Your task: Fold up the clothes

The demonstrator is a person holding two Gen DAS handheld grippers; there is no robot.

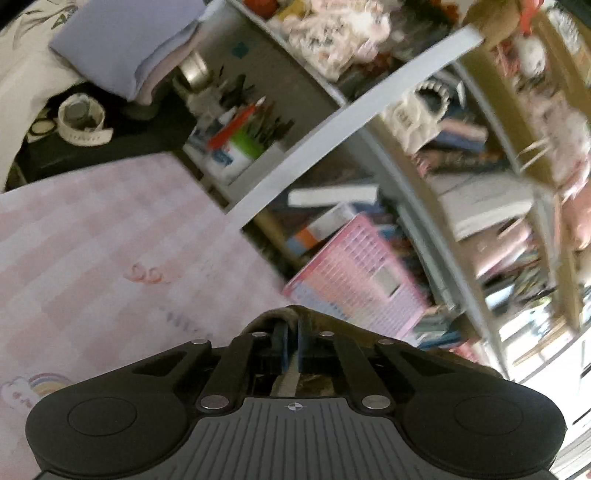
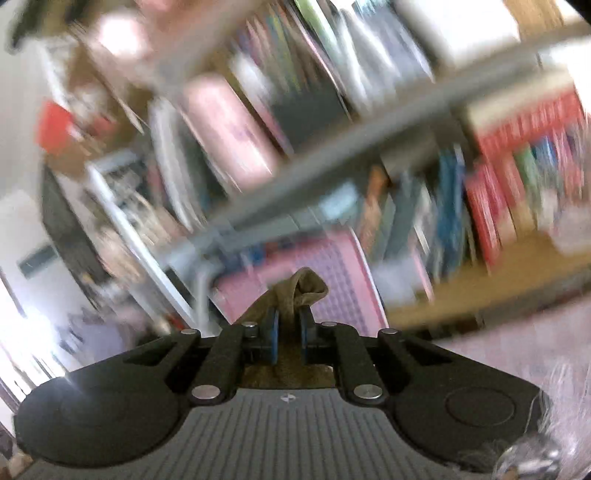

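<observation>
Left wrist view: left claw (image 1: 291, 338) pinched tight on an edge of the brown garment (image 1: 314, 317), lifted over the pink checked bed (image 1: 92, 240). Right wrist view, blurred: right claw (image 2: 290, 326) clamped on another bunched fold (image 2: 303, 288). Soft, light, floppy cloth; I'd hold it by corners or hems.

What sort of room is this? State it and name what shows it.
Probably a bedroom or child's room at home: a bed with a pink checked sheet, shelves crammed with books, and soft toys on top.
</observation>
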